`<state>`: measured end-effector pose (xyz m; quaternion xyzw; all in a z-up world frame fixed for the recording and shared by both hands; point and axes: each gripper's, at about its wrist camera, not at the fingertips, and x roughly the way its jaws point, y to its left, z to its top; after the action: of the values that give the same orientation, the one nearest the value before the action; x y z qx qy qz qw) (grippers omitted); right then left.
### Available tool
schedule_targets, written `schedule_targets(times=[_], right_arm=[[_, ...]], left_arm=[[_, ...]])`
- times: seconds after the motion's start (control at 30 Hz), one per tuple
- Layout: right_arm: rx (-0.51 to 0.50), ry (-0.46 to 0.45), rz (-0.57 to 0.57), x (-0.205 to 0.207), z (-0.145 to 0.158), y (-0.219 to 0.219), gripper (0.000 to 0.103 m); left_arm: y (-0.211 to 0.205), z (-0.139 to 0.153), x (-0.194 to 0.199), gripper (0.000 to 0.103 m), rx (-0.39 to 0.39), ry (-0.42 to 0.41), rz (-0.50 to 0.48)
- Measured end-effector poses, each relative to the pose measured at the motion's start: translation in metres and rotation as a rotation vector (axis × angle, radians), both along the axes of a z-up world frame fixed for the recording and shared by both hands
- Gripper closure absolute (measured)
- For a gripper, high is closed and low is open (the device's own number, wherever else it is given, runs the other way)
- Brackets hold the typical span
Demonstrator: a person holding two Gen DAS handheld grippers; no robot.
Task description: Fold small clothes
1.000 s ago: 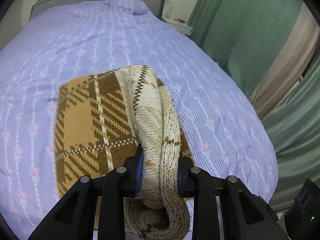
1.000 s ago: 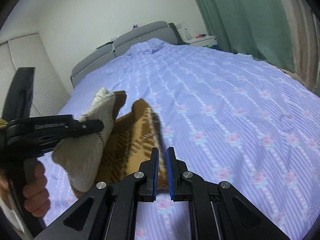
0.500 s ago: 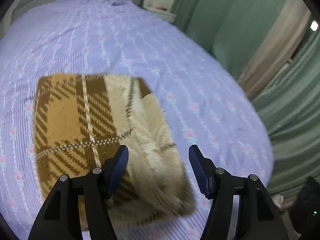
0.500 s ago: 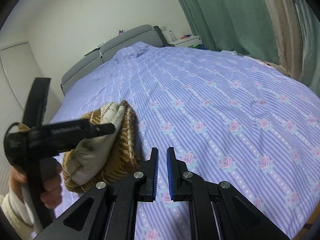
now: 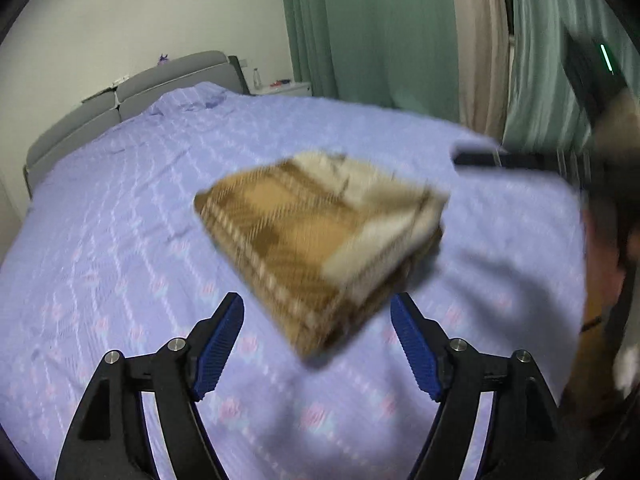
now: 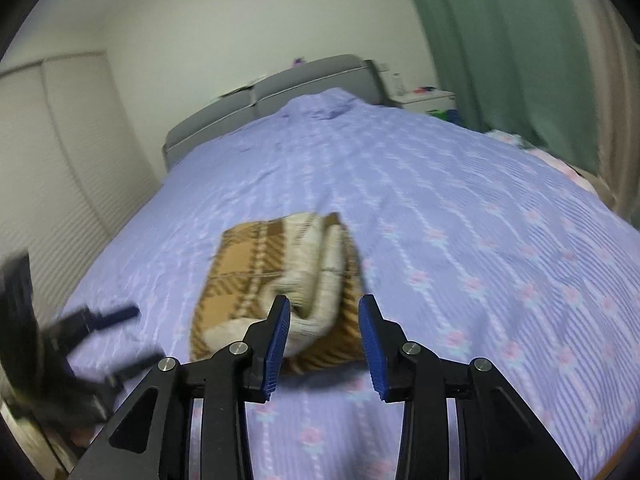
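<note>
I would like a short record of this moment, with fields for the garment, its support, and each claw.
garment: brown plaid knit, folded, cream inner side showing on top
support: purple floral bedspread, the knit lies flat on it
left claw: open, holds nothing, short of the knit
right claw: open, holds nothing, near the knit's closest edge
image quality: motion blur in both views

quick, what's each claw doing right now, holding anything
Left claw: open, holding nothing.
Right claw: open, holding nothing; the folded plaid knit lies on the bed.
</note>
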<state>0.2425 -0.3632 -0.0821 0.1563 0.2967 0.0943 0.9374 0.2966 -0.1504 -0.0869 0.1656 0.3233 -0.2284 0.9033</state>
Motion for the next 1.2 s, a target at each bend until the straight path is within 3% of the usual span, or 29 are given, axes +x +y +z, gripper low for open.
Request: schedule_targets(times=[0.23, 0.53, 0.63, 0.73, 0.83, 0.93, 1.07, 1.2], right_arm=[[-0.039, 0.041, 0.072, 0.041, -0.004, 0.039, 0.064], [-0.028, 0.132, 0.061, 0.074, -0.027, 0.041, 0.064], [-0.015, 0.158, 0.066, 0.085, -0.036, 0.04, 0.064], [0.022, 0.179, 0.053, 0.093, -0.046, 0.036, 0.067], [0.046, 0.149, 0.057, 0.096, -0.046, 0.036, 0.075], [0.104, 0.066, 0.094, 0.094, -0.03, 0.033, 0.078], [0.112, -0.08, 0.106, 0.075, -0.003, 0.025, 0.079], [0.013, -0.095, 0.07, 0.061, -0.015, 0.02, 0.079]], left_arm=[[-0.001, -0.036, 0.008, 0.037, 0.007, 0.005, 0.048], [0.005, -0.067, 0.037, 0.043, 0.038, 0.055, 0.144], [0.009, -0.063, 0.043, 0.046, -0.009, 0.104, 0.174], [-0.003, -0.052, 0.033, 0.052, 0.008, 0.027, 0.188], [-0.016, -0.051, 0.029, 0.054, 0.044, -0.044, 0.224], [-0.02, -0.057, 0.036, 0.061, 0.019, -0.011, 0.282], [-0.013, -0.055, 0.042, 0.064, -0.098, 0.062, 0.36], [-0.013, -0.058, 0.045, 0.066, -0.132, 0.099, 0.394]])
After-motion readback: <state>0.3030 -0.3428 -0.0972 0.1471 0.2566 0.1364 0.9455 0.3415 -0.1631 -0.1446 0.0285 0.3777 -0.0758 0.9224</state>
